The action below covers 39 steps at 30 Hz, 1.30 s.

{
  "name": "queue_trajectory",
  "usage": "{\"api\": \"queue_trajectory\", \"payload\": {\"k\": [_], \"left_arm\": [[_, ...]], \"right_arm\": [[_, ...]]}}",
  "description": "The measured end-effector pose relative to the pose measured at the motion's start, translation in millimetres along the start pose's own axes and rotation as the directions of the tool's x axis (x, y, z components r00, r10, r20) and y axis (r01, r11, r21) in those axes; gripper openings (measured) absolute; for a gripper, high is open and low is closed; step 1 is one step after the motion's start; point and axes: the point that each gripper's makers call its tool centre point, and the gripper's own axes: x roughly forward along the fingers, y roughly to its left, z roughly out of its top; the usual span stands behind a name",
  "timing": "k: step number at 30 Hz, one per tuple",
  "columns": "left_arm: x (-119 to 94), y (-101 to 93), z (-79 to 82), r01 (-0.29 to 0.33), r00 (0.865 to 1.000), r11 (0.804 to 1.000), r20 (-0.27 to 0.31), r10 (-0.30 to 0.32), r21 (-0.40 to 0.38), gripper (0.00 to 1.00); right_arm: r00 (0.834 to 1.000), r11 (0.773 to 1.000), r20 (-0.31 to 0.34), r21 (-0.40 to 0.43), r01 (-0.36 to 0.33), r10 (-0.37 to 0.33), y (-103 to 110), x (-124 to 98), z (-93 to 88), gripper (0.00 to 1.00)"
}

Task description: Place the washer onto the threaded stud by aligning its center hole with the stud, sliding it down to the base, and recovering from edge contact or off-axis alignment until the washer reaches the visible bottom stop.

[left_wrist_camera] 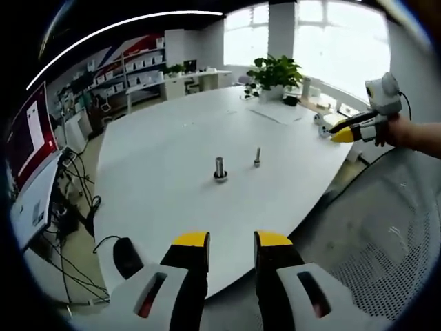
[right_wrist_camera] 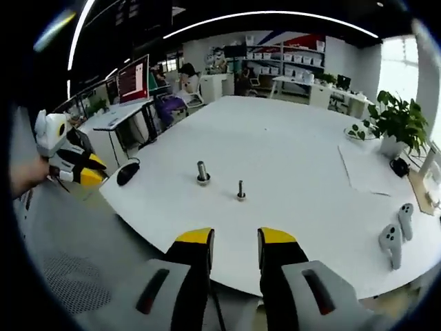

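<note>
Lying beyond left gripper (left_wrist_camera: pixel 231 241): washer (left_wrist_camera: pixel 220 177)

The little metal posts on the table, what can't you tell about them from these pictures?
- Washer: too small in both views to tell whether a ring at the foot of the thicker stud is one.
- Threads on the thinner stud: too small and blurred.
- Left tool and right tool: open, nothing between the jaws.
- Black object at the table edge: too small to name.
</note>
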Motion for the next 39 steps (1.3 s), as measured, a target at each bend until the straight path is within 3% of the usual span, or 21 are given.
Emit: {"api": "queue_trajectory", "payload": {"k": [7, 14, 18, 29, 34, 39], "left_arm": [[0, -0.4, -0.2, -0.012, 1.000, 1.000, -0.006, 0.012, 0.028, 0.23], [1, 2.2, -3.0, -0.015, 1.000, 1.000, -0.018, 0.015, -0.004, 0.23], [4, 0.6, -9.8, -0.002, 0.999, 0.999, -0.050, 0.000, -0.035, 0.22], [2, 8.5, -10.4, -0.031, 0.998, 0.997, -0.049, 0.027, -0.068, 0.22], [1, 10.6, -7.7, -0.046, 0.998, 0.996, -0.034, 0.044, -0.080, 0.21], [-1, 13.5, -8.2, -0.064, 0.998, 0.993, -0.035, 0.061, -0.099, 0.21]], "right_arm": [[0.999, 0.999, -0.026, -0.049, 0.017, -0.018, 2, 1, -3.6, 0.28], [0.998, 0.998, -0.048, -0.041, 0.039, -0.041, -2, 1, -8.6, 0.28], [0.996, 0.995, -0.076, -0.096, 0.037, -0.045, 1, 2, -13.9, 0.28], [0.996, 0.998, -0.083, -0.059, 0.030, -0.035, -1, 3, -15.5, 0.28], [0.991, 0.997, -0.126, -0.077, 0.027, -0.037, 0, 5, -24.2, 0.28], [0.994, 0.995, -0.100, -0.091, 0.042, -0.051, -1, 2, -19.2, 0.28]]}}
